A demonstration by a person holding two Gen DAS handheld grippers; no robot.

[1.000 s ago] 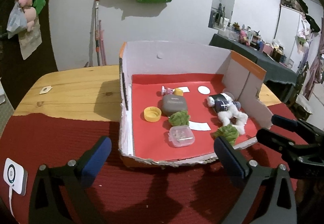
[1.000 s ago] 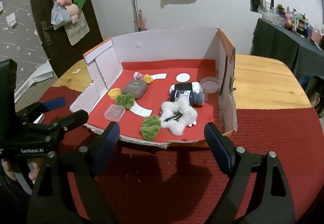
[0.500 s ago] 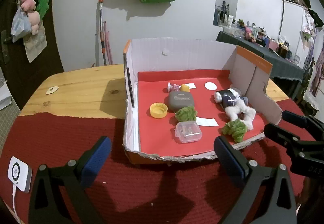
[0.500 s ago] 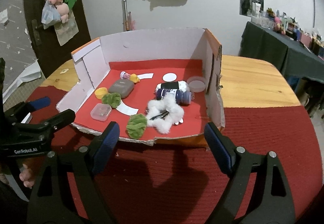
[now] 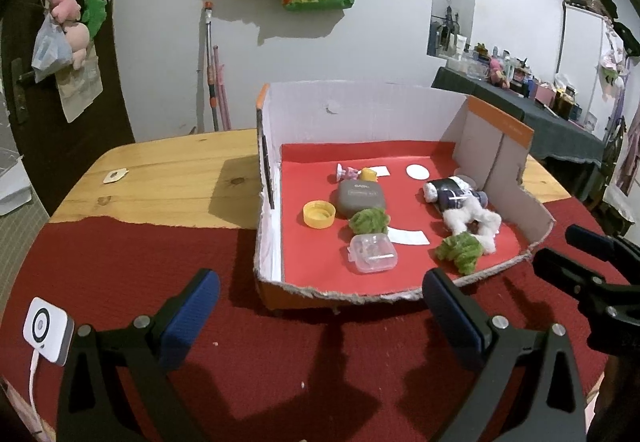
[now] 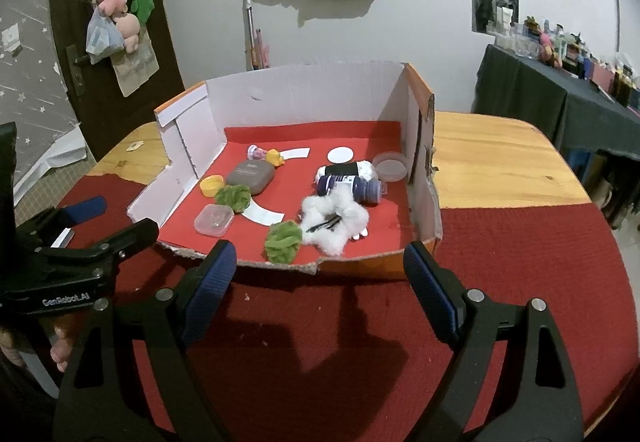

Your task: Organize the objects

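Red-lined box (image 5: 400,284) just beyond gaping tongs (image 5: 320,294)

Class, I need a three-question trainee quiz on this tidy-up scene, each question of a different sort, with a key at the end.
1. True or false: the yellow bottle cap lies outside the cardboard box.
2. Which item lies nearest the box's torn front edge? A) grey case B) clear plastic case C) white paper disc
3. Fill in: the left hand-held gripper and the right hand-held gripper both have their jaws ____, holding nothing.

Key: 1 false; 2 B; 3 open
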